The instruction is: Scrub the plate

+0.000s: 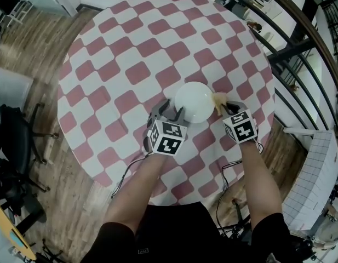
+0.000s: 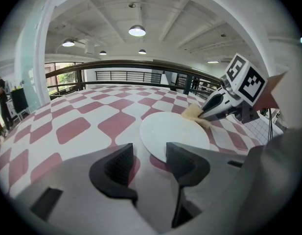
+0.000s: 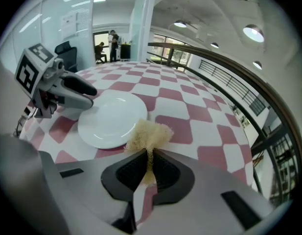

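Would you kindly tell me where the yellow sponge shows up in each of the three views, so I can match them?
Head view: the sponge is right of centre, by the plate's right edge.
Left gripper view: sponge right of centre, by the plate's far edge.
Right gripper view: sponge low centre, pinched by the right gripper.
Shared landmark: the white plate, beside the sponge in every view.

A white round plate [image 1: 194,101] lies flat and bare on the checked worktop [image 1: 130,48]. A pale yellow fibrous scrub pad [image 1: 218,98] — pinched in the right gripper [image 1: 226,109] — sits at its right rim.
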Motion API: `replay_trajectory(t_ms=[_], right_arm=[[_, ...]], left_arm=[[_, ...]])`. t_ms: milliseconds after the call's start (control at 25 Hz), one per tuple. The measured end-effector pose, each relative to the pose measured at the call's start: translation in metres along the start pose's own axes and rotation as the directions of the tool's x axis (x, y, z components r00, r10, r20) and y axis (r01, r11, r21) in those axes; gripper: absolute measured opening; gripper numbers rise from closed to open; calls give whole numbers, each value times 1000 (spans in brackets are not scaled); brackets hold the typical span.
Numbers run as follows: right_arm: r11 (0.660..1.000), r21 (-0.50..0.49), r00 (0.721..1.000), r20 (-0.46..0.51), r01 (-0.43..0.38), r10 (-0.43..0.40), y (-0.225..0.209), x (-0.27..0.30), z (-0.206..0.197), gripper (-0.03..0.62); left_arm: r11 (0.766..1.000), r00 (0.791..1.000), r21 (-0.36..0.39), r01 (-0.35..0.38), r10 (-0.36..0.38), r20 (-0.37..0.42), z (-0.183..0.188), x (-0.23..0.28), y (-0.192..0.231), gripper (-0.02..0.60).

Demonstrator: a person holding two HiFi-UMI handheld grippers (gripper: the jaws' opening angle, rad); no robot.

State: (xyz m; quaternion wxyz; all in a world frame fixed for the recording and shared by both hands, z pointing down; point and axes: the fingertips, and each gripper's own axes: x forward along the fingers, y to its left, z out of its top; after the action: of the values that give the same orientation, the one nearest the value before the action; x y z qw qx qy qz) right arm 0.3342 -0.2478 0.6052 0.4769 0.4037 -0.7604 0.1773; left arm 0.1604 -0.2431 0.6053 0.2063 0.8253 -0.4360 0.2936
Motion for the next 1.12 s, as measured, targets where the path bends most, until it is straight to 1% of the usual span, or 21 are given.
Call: replay_trajectory(t_ms=[80, 160, 240, 440, 640, 720, 880, 1000, 1120], right_arm=[[997, 75, 1000, 7, 14, -14, -11, -14, -8, 38], [992, 127, 998, 53, 13, -20, -9, -39, -8, 38], [990, 144, 995, 97, 0, -14, 2, -65, -6, 38], [974, 219, 983, 182, -56, 15, 21, -112, -4, 38], [961, 259, 970, 242, -99, 34, 46, -147, -8, 38], [955, 275, 962, 271, -112, 35, 50, -160, -5, 38], [946, 290, 944, 327, -146, 45, 58, -184, 4, 38], [943, 283, 924, 378, -175, 58, 68, -203, 14, 38], [934, 282, 896, 437, -221, 81, 84, -220, 24, 40]], left_arm=[[1000, 1000, 1, 5, -5, -19, -2, -2, -2, 213], [1000, 999, -2, 24, -24, -30, -3, -9, -5, 213], [999, 999, -2, 38, -38, -20, 3, -23, -7, 213], [998, 999, 48, 30, -30, 13, 36, -62, 0, 212], [996, 998, 84, 44, -47, 33, 49, -102, -7, 209], [994, 996, 81, 77, -81, 45, 55, -116, -13, 207], [979, 977, 40, 200, -203, 63, 62, -147, -35, 193], [967, 965, 59, 247, -251, 76, 69, -172, -49, 186], [955, 950, 61, 289, -294, 108, 80, -198, -60, 181]])
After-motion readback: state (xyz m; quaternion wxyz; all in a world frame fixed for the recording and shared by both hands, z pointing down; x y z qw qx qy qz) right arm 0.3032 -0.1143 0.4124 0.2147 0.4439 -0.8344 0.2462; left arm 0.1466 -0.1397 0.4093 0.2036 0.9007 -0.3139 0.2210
